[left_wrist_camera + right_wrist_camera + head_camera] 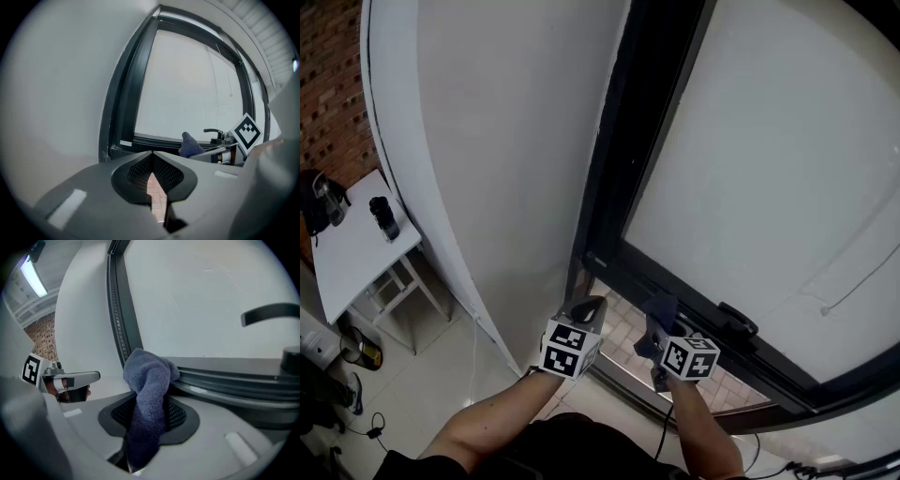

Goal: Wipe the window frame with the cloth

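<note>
Right tongs (pixel 149 411) clamp cloth (pixel 146 376), seemingly touching window frame (pixel 225 378) bottom edge.

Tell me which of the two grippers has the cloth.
The right gripper: a blue cloth is clamped between its jaws, by the window frame. The left gripper is shut on nothing.

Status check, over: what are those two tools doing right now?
Left tool shut, empty. Right tool shut on the cloth, at the bottom rail of the window frame. Window handle further along that rail.
</note>
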A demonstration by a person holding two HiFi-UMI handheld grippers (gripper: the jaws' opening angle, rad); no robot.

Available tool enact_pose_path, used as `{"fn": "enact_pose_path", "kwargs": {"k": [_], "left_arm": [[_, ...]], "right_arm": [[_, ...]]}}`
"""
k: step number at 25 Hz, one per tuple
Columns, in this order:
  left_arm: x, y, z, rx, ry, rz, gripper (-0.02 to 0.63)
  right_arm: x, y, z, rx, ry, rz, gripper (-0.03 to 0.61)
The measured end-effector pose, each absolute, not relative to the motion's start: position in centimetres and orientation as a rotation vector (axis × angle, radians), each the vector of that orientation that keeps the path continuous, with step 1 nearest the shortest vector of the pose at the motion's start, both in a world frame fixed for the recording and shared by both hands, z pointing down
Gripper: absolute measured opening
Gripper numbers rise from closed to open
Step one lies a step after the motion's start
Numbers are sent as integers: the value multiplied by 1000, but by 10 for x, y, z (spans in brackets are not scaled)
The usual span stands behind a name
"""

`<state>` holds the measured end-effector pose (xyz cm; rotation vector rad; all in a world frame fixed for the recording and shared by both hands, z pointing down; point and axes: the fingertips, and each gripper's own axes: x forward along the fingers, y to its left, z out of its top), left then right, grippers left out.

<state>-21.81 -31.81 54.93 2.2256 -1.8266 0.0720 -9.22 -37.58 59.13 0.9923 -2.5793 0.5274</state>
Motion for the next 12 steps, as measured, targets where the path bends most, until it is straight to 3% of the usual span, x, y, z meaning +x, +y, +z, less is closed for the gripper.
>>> {"fn": "enact_pose_path", "kwargs": {"k": [12], "left_arm": [[-266, -313, 550, 2233, -1851, 100, -6]], "right_arm": [[-170, -382, 593, 929, -2585, 511, 129]]}}
